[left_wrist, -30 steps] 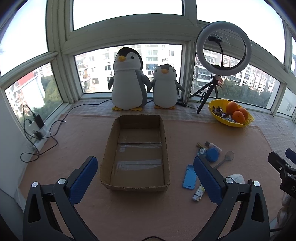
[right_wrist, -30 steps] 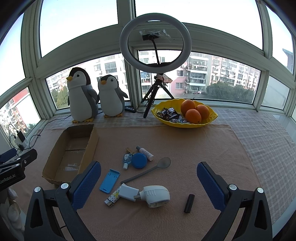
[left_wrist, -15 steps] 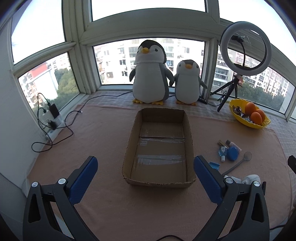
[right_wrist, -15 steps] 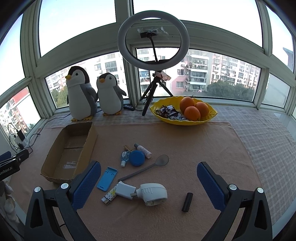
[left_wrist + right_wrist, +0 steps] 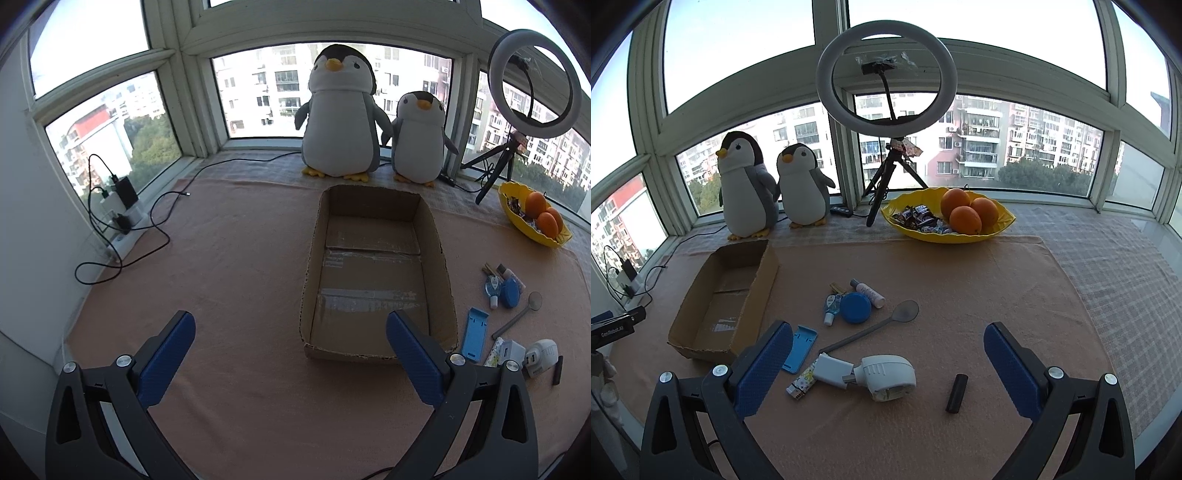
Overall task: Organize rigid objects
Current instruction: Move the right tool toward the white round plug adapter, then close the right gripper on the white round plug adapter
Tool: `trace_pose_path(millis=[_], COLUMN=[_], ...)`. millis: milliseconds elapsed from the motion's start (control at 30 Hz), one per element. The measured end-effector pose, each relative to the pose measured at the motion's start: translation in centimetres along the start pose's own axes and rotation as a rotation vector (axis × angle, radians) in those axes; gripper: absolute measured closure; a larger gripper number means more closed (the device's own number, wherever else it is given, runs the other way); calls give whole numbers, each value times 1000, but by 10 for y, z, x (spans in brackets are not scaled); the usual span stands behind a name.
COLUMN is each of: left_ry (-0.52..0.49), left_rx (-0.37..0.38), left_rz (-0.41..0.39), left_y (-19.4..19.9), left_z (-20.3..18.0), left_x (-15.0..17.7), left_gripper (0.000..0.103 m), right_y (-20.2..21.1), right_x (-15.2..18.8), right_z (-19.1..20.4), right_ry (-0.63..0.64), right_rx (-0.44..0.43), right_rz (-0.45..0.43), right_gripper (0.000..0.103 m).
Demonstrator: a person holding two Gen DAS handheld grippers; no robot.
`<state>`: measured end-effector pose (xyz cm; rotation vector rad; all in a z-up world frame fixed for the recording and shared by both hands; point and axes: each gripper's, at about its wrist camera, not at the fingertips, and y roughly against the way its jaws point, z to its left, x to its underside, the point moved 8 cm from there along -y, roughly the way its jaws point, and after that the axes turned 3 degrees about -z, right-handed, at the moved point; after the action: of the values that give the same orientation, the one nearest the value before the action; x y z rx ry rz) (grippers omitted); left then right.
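Note:
An empty cardboard box [image 5: 376, 273] [image 5: 701, 332] lies on the peach cloth. To its right lie loose items: a blue phone stand [image 5: 799, 349], a white plug-in device [image 5: 882, 376], a grey spoon [image 5: 875, 326], a blue round lid [image 5: 855, 308], a small sanitizer bottle [image 5: 830, 308], a white tube [image 5: 868, 293], a patterned lighter [image 5: 801, 382] and a black stick [image 5: 956, 393]. My left gripper [image 5: 291, 354] is open and empty, left of the box's near end. My right gripper [image 5: 888, 363] is open and empty, over the white device.
Two plush penguins [image 5: 341, 118] [image 5: 419, 138] stand behind the box. A ring light on a tripod [image 5: 886, 77] and a yellow fruit bowl with oranges [image 5: 947, 219] are at the back. Chargers and cables [image 5: 122, 210] lie at the far left.
The left gripper has swung left, so the box now sits right of its centre. The right gripper has eased forward toward the loose items. Both stay open.

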<state>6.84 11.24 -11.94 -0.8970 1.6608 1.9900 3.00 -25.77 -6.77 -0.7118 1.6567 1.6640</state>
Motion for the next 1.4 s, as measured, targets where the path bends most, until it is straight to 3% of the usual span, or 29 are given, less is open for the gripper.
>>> trace_pose_path(millis=[467,667,900,1000,1067,1200,1400], left_ry=[-49,-82,-114,-131,-147,-142,-153], left_rx=[30,55,99,109,104,110,101], left_rz=[152,163,165,164,162,183,184], left_y=[-87,-109,-123,-125,-128,-134,-140], left_z=[6,1,-11,-17,-20,-22,-22], left_x=[21,24,24,25,27,32,33], left_gripper=[2,7,10,13,16,20,24], right_y=[-10,-24,-46,-58,-67,-81,-105], right_x=[30,58,77,86,92,104,111], right_z=[-16,-27,-26,-27,-27,-21,-17], right_ry=[-55,-116,-146,-170,-178,-303,-429], right_rx=[53,112,122,98,78,-64,-160], right_rz=[47,134,192,259,307,379,425], right_gripper=[1,2,6,25,45,59,71])
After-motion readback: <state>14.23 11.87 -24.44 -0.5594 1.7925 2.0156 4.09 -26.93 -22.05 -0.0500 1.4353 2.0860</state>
